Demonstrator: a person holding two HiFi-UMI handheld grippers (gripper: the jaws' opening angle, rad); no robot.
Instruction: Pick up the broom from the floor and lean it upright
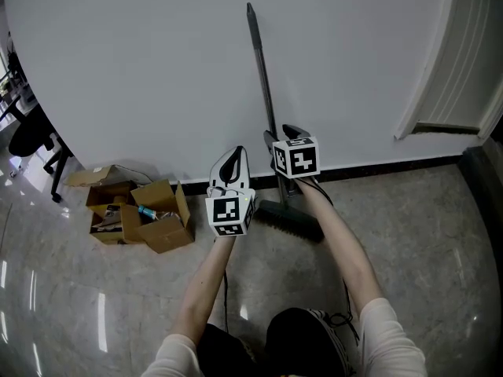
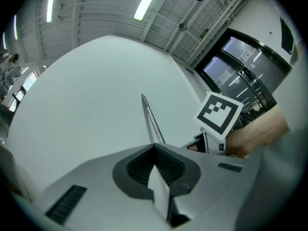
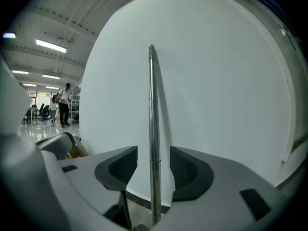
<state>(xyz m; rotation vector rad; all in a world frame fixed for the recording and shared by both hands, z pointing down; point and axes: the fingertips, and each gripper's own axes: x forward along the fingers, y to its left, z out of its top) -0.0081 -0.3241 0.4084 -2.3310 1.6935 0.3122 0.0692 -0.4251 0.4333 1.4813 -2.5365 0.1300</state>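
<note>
Since the broom (image 1: 262,77) already stands against the wall (image 1: 141,69) with its bristle head (image 1: 292,220) on the floor (image 1: 409,234) at the baseboard, the pick-up and the lean look done.

Left to do, my read: back the right gripper (image 1: 281,134) off without nudging the handle, then check the broom holds on its own. The floor looks glossy, so the head might slide.

Right gripper: jaws spread wide either side of the handle, with a clear gap on both sides in the right gripper view. The pads aren't touching it, so nothing is gripped.

Left gripper (image 1: 234,157): jaws closed together and empty. It sits centre-left in the head view, just left of the bristle head and apart from it.

Orientation: the long axis is near vertical. The handle tip is at upper centre of the head view and tilts slightly left toward the top. The brush end is down at frame centre. In the right gripper view the handle runs straight up mid-frame.
</note>
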